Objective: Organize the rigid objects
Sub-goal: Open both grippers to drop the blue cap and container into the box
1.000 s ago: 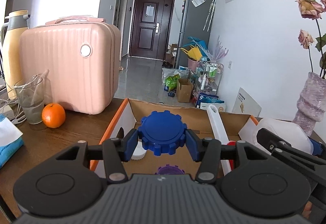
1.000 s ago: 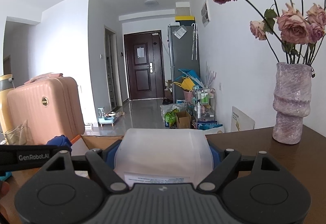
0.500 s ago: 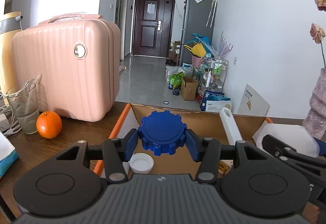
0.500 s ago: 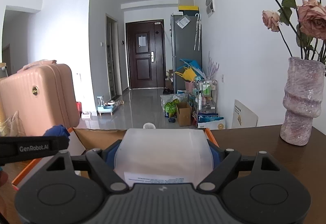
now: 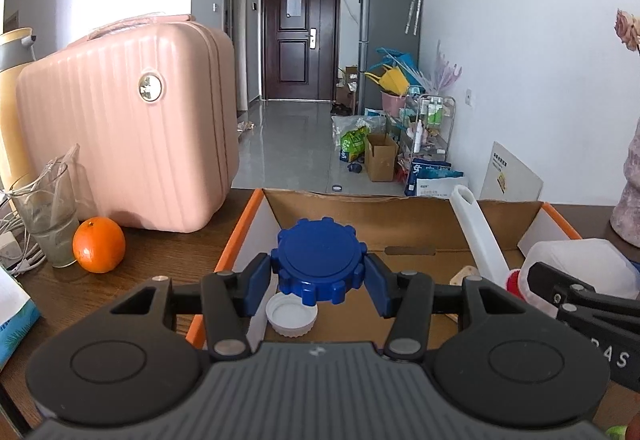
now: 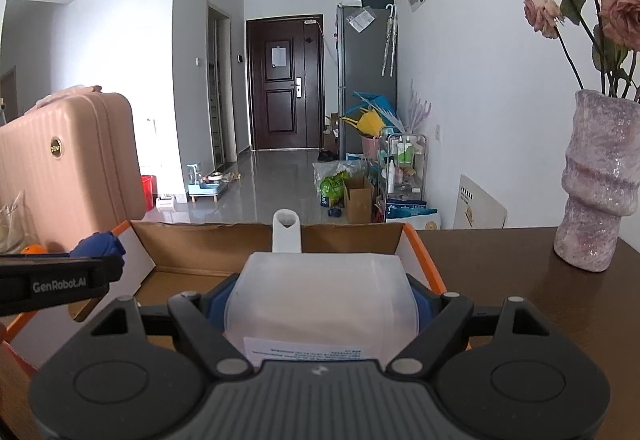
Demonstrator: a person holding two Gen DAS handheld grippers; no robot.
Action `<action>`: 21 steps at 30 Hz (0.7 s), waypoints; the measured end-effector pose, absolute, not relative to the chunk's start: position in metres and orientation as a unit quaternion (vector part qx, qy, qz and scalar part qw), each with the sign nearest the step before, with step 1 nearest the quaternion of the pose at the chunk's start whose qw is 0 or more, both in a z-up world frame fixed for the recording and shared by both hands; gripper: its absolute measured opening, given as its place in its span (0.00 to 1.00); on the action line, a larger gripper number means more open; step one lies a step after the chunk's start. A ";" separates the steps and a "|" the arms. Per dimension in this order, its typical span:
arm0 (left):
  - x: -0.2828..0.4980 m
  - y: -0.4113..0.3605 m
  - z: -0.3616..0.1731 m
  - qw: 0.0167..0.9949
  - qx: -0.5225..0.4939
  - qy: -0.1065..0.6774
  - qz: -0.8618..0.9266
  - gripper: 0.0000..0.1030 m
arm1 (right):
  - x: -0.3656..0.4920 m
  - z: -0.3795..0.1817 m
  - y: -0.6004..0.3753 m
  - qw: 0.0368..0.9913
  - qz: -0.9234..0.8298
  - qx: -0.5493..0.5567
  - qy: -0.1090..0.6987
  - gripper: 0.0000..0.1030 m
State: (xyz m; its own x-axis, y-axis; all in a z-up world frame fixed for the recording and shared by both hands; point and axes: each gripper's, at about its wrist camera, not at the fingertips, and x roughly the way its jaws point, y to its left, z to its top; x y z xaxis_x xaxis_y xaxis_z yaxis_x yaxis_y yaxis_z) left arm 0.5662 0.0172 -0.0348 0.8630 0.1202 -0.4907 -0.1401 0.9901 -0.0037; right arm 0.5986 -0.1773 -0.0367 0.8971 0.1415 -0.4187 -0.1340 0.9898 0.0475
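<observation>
Both grippers had advanced over the cardboard box: the left gripper clamped the blue knob, the right gripper the translucent container. Release into the box appeared imminent.

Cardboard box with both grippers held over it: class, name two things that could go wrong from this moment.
1. The blue cap in the left gripper could land on the white cap below it and bounce.
2. The translucent container in the right gripper could knock the white handle leaning in the cardboard box.
</observation>
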 end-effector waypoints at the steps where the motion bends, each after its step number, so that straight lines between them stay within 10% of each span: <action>1: 0.566 0.017 -0.035 0.965 -0.019 0.253 0.068 0.54 | 0.600 -0.037 -0.178 0.973 0.068 0.010 0.220 0.80; 6: 0.562 0.023 -0.028 0.966 -0.028 0.241 0.085 1.00 | 0.603 -0.038 -0.184 0.971 0.057 0.022 0.233 0.94; 21: 0.561 0.036 -0.027 0.962 -0.048 0.246 0.105 1.00 | 0.598 -0.037 -0.181 0.970 0.061 0.015 0.233 1.00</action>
